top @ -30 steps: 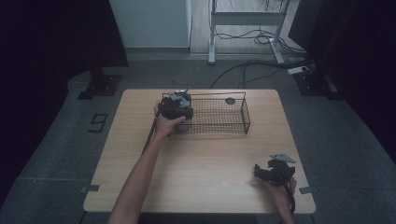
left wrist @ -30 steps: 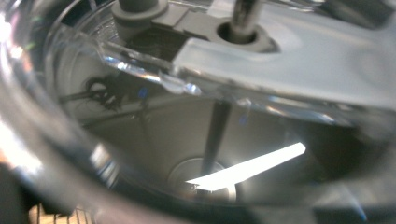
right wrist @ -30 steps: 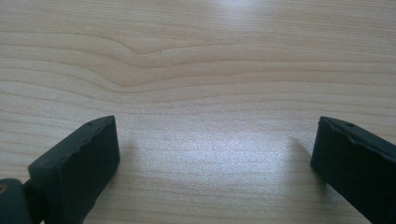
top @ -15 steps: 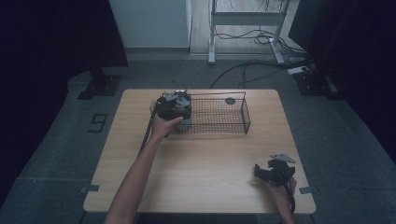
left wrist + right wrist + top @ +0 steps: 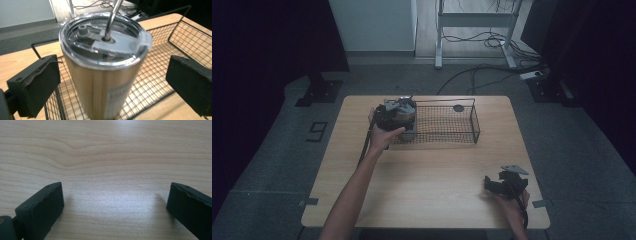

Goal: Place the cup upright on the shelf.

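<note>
Tumbler [image 5: 105, 75] upright at basket [image 5: 447, 127] left end, between L gripper [image 5: 110, 82] wide jaws, untouched; R gripper [image 5: 115, 202] wide, empty, near table [image 5: 427, 180] front-right corner

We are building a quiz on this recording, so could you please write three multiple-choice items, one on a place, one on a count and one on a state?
1. Where does the tumbler stand?
A. In the wire basket
B. On the floor
C. Beside the right gripper

2. How many straws pass through its lid?
A. None
B. One
C. Three

3. How do the left gripper's jaws stand?
A. Clamped on the tumbler
B. Shut and empty
C. Open, either side of it

Answers: 1 A, mesh lies under it; 2 B, a single metal straw rises from the lid; 3 C, gaps show on both sides.
</note>
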